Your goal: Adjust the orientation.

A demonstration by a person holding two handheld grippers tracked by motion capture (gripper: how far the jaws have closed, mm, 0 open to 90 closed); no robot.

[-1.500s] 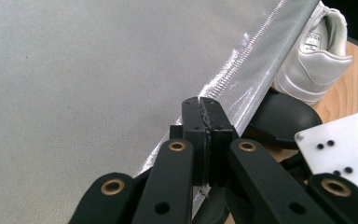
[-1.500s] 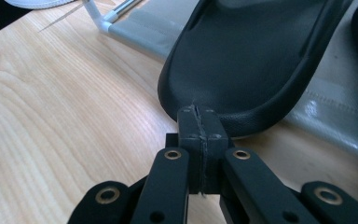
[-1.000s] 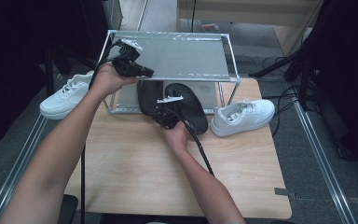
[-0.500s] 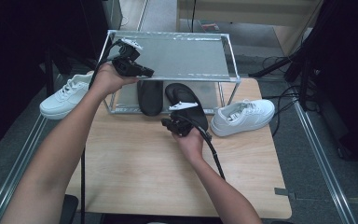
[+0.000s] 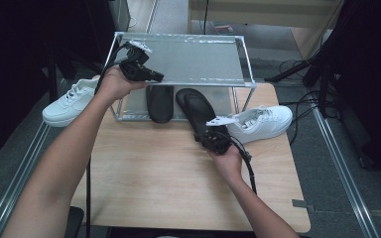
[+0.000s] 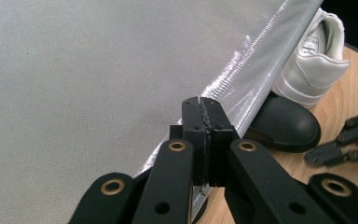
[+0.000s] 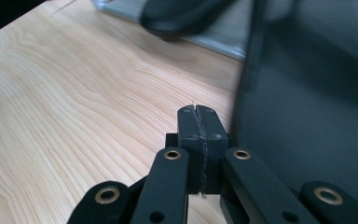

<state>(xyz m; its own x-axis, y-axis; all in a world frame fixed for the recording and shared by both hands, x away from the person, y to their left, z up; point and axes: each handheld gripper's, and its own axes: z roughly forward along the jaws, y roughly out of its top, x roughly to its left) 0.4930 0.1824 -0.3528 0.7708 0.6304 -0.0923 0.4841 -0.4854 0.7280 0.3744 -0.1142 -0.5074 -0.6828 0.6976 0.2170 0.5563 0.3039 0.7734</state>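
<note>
A white sneaker (image 5: 69, 101) lies off the table's left edge, on the floor side. The left gripper (image 5: 151, 77) is held above the front left corner of the wire shoe rack (image 5: 245, 59); in the left gripper view its jaws are pressed together with nothing between them, over the rack's grey mesh top (image 6: 74, 84).

Under the rack, on the lower shelf, a black slipper (image 5: 159, 103) lies with its heel end toward the table. Just to its right a second black slipper (image 5: 196, 110) sticks out from the shelf onto the wooden table (image 5: 149, 178).

The right gripper (image 5: 209, 139) sits at the near end of that second slipper (image 7: 307, 116); its jaws are closed and empty, just beside the slipper's edge. Another white sneaker (image 5: 260, 121) rests on the table at the right, just beyond the gripper.
</note>
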